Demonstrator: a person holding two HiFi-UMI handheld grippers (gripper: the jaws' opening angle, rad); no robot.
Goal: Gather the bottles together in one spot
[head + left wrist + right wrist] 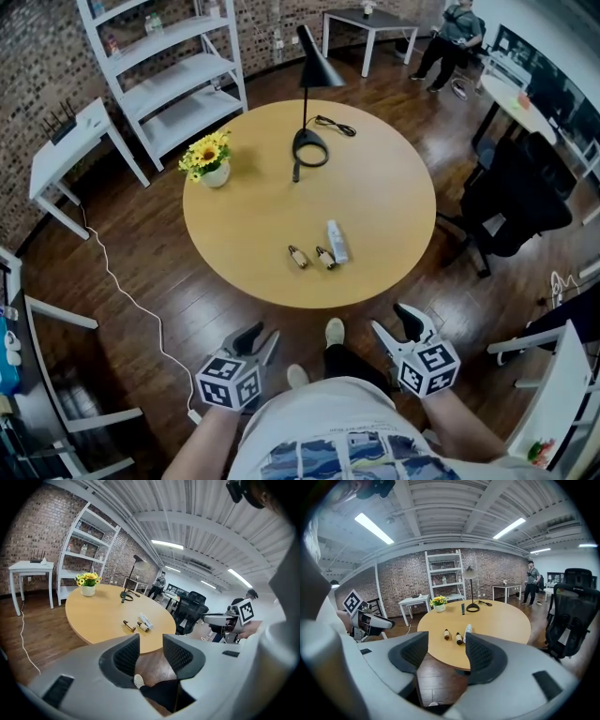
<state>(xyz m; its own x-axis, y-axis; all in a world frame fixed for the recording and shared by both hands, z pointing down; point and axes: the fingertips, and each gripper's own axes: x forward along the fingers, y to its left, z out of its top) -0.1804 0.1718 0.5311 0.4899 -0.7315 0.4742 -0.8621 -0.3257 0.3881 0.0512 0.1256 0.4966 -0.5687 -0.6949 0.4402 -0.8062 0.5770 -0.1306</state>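
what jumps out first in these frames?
A round wooden table fills the head view; near its front edge lie a white bottle and two small brown bottles, close together. A black lamp stands at its far side, yellow flowers at its left edge. The left gripper and right gripper are open, empty, short of it.
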